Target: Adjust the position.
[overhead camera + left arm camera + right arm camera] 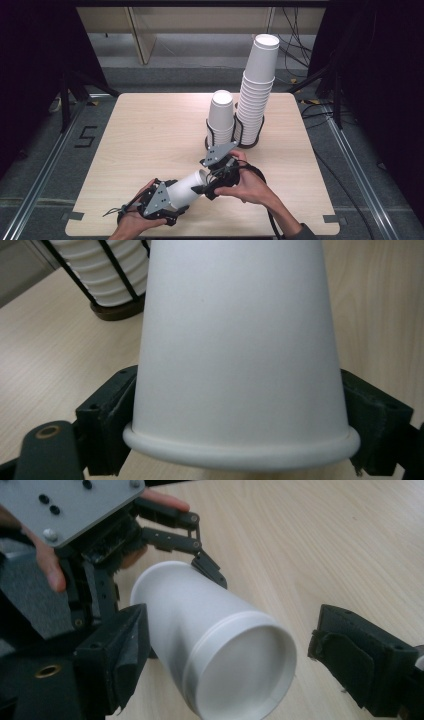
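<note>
A white paper cup [187, 189] lies on its side just above the wooden table [150, 130], near the front edge. My left gripper [172, 199] is shut on its wide rim end, and in the left gripper view both black jaws press the cup [240, 365] from either side of my left gripper [240, 432]. My right gripper [206, 184] is at the cup's base end. In the right gripper view the cup's closed base [240, 675] faces the camera between the jaws of my right gripper [240, 672], which stands open, with a clear gap at the right jaw.
Two stacks of upside-down white cups stand in black wire holders at the back right of the table: a short stack [221, 115] and a tall leaning stack [256, 85]. One holder with its stack [100, 270] is seen past the cup. Cables run along the floor on the right.
</note>
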Motion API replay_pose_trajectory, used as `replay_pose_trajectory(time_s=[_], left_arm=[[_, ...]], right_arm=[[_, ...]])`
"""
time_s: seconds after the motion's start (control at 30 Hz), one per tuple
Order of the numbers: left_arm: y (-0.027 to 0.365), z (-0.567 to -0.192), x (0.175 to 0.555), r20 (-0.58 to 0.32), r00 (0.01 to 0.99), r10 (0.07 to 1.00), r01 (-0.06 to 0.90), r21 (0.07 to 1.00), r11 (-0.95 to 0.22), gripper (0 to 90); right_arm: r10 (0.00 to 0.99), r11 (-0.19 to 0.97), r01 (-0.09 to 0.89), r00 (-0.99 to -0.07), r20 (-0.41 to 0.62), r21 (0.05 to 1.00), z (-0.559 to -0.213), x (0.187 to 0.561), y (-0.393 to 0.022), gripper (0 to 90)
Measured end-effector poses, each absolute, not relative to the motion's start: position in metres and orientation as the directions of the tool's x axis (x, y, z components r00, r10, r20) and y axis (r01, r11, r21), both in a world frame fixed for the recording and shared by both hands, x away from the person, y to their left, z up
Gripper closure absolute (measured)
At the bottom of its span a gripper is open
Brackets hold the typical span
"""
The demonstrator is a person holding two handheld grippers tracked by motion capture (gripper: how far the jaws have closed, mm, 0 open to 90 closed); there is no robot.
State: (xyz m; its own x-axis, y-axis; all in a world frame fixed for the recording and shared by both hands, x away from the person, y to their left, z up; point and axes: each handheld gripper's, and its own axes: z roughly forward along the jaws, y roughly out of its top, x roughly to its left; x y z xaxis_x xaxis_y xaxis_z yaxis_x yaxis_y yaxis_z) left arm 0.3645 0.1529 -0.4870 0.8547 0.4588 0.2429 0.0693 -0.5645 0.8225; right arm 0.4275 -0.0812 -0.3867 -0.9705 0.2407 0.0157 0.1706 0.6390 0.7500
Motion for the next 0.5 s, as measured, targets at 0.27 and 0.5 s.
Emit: replay_pose_trajectory(time_s=[0.27,0.5], left_arm=[[0.147,-0.48,0.354,0.335,0.882,0.331,-0.028,0.739,-0.673,15.2],[0.146,-0.477,0.352,0.343,0.887,0.308,-0.059,0.747,-0.662,15.3]], right_arm=[[0.081,0.766,0.067,-0.997,0.007,0.64,-0.398,0.423,-0.075,16.2],[0.019,0.847,0.005,-1.0,-0.022,0.531,-0.411,0.413,-0.061,19.5]])
